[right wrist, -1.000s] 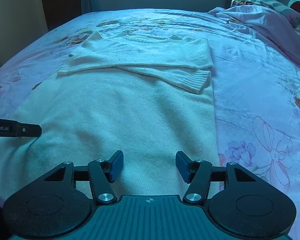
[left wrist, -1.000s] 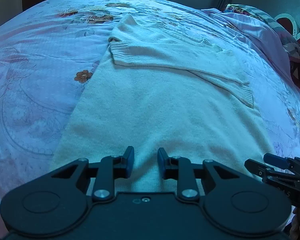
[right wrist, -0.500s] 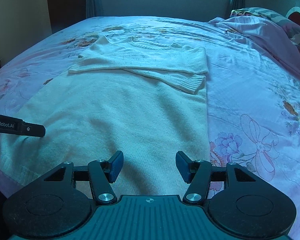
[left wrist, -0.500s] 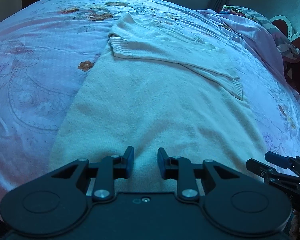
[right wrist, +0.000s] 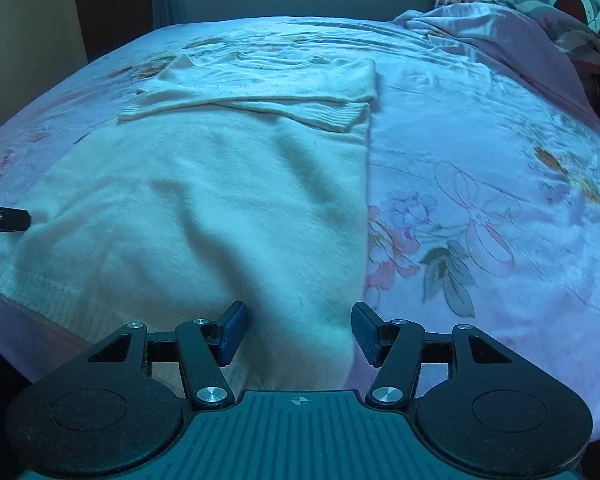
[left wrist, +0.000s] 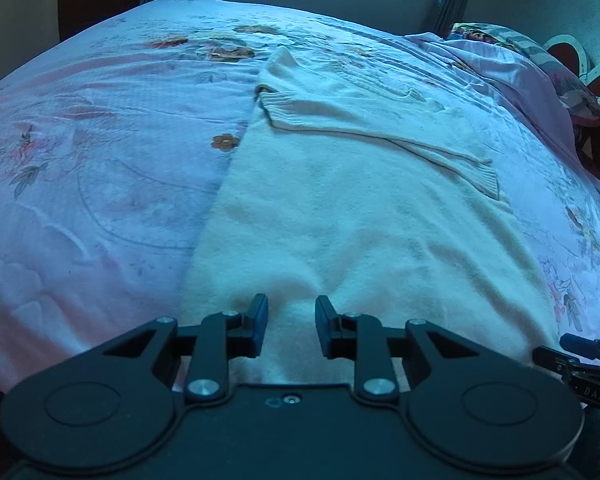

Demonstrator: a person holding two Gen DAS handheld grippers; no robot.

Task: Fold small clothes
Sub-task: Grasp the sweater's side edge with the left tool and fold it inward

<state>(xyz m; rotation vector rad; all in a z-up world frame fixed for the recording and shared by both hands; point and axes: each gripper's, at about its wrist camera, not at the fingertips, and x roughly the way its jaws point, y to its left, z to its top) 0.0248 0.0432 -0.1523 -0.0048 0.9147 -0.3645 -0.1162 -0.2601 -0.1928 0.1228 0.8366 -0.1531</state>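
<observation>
Left wrist view: your left claw (left wrist: 288, 326) hangs over the near, hem end of the cream sweater (left wrist: 360, 216), jaws parted by a narrow gap with nothing pinched between them.
Right wrist view: your right claw (right wrist: 298, 334) sits over the sweater's near right corner, jaws standing wider apart and empty; its right pad is just beyond the sweater's right edge.
Sweater: it lies flat on the floral bed sheet (left wrist: 100, 168), neckline at the far end, hem toward you.
Sleeves: both are already folded across the chest, the ribbed cuff (right wrist: 340, 114) of one resting near the sweater's right edge, the other cuff near its left edge.
Landmark check: the crumpled pink bedding (right wrist: 500, 36) lies well beyond the sweater's far right corner, clear of it.
What changed: over the last second both views have drawn back toward the hem, so more of the bed and the far wall now shows beyond the sweater; neither claw's gap has altered.
What that means: the sleeve step looks finished, and you seem to be lining up on the hem corners for the bottom-to-top fold.
Caution: the knit looks soft and thick, so take both layers at each corner.
</observation>
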